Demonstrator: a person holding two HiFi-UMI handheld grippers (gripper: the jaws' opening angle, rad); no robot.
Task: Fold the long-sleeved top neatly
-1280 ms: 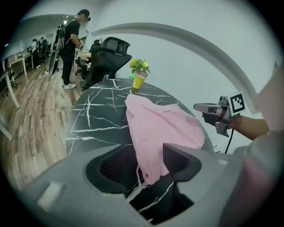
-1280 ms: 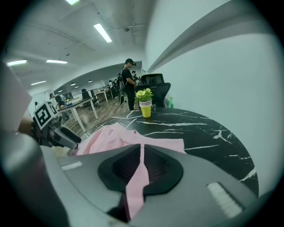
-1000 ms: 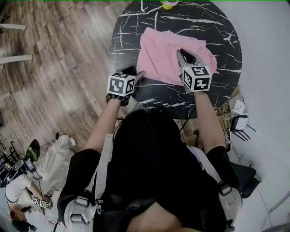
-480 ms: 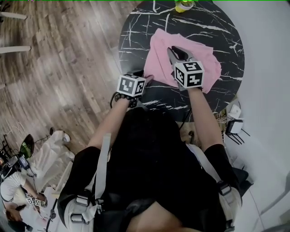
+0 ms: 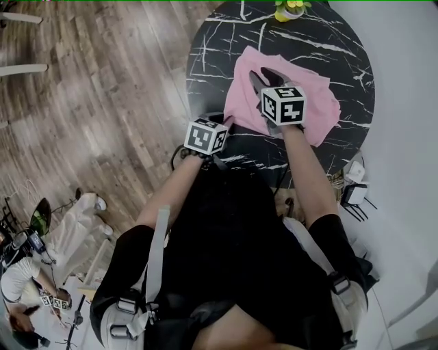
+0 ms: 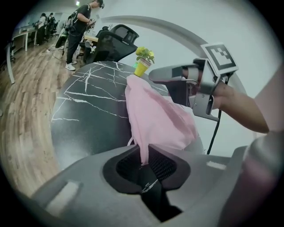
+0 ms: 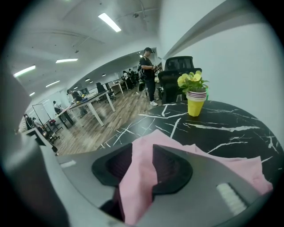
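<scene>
A pink long-sleeved top (image 5: 311, 102) lies bunched on the round black marble table (image 5: 219, 55). My left gripper (image 5: 223, 124) is at the top's near left corner. In the left gripper view its jaws (image 6: 144, 155) are closing, and a strip of the pink top (image 6: 155, 115) is pinched between the pads. My right gripper (image 5: 263, 76) hovers over the middle of the top, pointing down at it. In the right gripper view its jaws (image 7: 143, 153) are opening, and a fold of the pink top (image 7: 222, 170) still lies loosely in the gap.
A yellow pot with a small plant (image 5: 289, 8) stands at the table's far edge. Wooden floor (image 5: 89, 102) lies left of the table, a white wall to its right. Cables and a white box (image 5: 357, 184) sit near the table's foot. A black office chair (image 6: 113, 40) stands beyond.
My right gripper has travelled leftward and farther over the pink top, from its right part to its middle. The left gripper has stayed at the near left corner.
</scene>
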